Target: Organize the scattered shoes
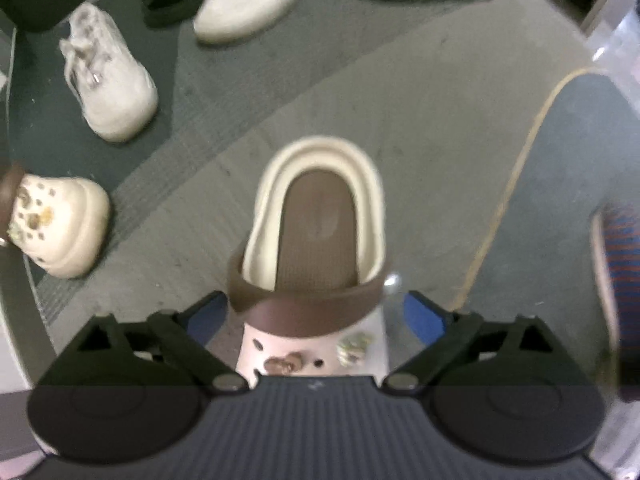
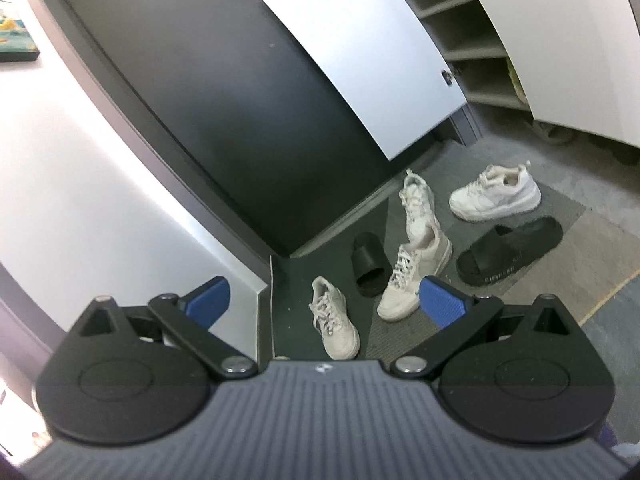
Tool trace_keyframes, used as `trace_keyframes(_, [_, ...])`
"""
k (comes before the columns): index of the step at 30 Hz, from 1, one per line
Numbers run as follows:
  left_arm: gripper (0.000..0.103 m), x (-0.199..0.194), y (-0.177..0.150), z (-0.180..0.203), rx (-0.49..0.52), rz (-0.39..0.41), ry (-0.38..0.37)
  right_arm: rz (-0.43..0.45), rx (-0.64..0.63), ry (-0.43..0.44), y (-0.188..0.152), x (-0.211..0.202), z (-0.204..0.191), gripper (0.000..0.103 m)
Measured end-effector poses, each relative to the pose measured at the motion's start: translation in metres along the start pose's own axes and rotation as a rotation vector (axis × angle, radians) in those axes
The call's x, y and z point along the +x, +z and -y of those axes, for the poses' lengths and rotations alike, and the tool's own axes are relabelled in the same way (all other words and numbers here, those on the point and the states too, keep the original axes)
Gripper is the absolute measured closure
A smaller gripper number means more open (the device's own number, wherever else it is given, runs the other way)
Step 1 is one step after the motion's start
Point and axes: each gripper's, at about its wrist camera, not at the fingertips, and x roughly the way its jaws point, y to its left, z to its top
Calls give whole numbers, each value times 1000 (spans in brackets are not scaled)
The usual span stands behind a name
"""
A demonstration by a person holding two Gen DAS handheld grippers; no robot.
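My left claw (image 1: pixel 316 312) hangs spread wide around the cream clog (image 1: pixel 316 232), pads apparently clear of its sides; my right claw (image 2: pixel 324 300) is released, empty. Closing off-centre could snag the brown strap (image 1: pixel 300 304) and tip it toward its mate (image 1: pixel 60 224) on the floor
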Motion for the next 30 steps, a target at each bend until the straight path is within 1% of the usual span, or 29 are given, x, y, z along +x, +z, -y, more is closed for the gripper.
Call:
trace_keyframes(1, [5, -14, 1, 1, -6, 21, 3, 5, -4, 7, 0, -1, 0, 0])
trace_keyframes(4, [4, -68, 5, 3, -70, 79, 12, 15, -10, 19, 0, -3, -1, 0])
trace_keyframes(7, [3, -118, 12, 0, -136, 131, 38, 17, 12, -6, -1, -3, -1, 0])
trace_keyframes(9, [3, -153, 13, -2, -185, 158, 68, 20, 44, -10, -3, -2, -1, 0])
trace_keyframes(11, [3, -191, 13, -4, -238, 170, 102, 24, 80, -10, -6, -2, -3, 0])
trace_keyframes(12, [2, -202, 13, -6, -252, 169, 112, 27, 94, -15, -7, -1, -4, 0])
trace_keyframes(13, [1, -226, 10, -7, -278, 173, 132, 29, 108, -17, -8, 0, -5, 0])
trace_keyframes(14, [0, -247, 7, -7, -294, 178, 147, 28, 124, -6, -10, 1, -5, 0])
trace_keyframes(15, [0, -256, 5, -9, -299, 183, 155, 20, 145, 16, -12, 3, -5, 0])
trace_keyframes(16, [0, -278, -1, -11, -315, 200, 175, 10, 157, 39, -13, 5, -5, 0])
trace_keyframes(18, [0, -308, -10, -14, -347, 239, 211, -18, 166, 90, -16, 9, -7, 0])
trace_keyframes(19, [0, -327, -13, -14, -360, 266, 229, -26, 161, 100, -18, 9, -8, 0])
trace_keyframes(21, [0, -364, -22, -16, -398, 354, 240, -37, 143, 108, -20, 10, -11, 0])
trace_keyframes(22, [0, -376, -26, -16, -416, 390, 235, -45, 116, 101, -21, 10, -14, 0])
trace_keyframes(24, [0, -393, -33, -17, -425, 462, 219, -88, 67, 75, -22, 16, -17, 0])
trace_keyframes(26, [0, -399, -35, -18, -441, 519, 232, -182, 19, 50, -25, 30, -19, 0])
trace_keyframes(27, [0, -399, -35, -22, -464, 536, 225, -228, -12, 59, -27, 36, -21, 0])
trace_keyframes(29, [0, -396, -34, -30, -499, 563, 173, -380, -153, 109, -38, 51, -34, 0])
trace_keyframes(30, [0, -394, -34, -31, -505, 569, 165, -424, -257, 121, -44, 55, -44, 0])
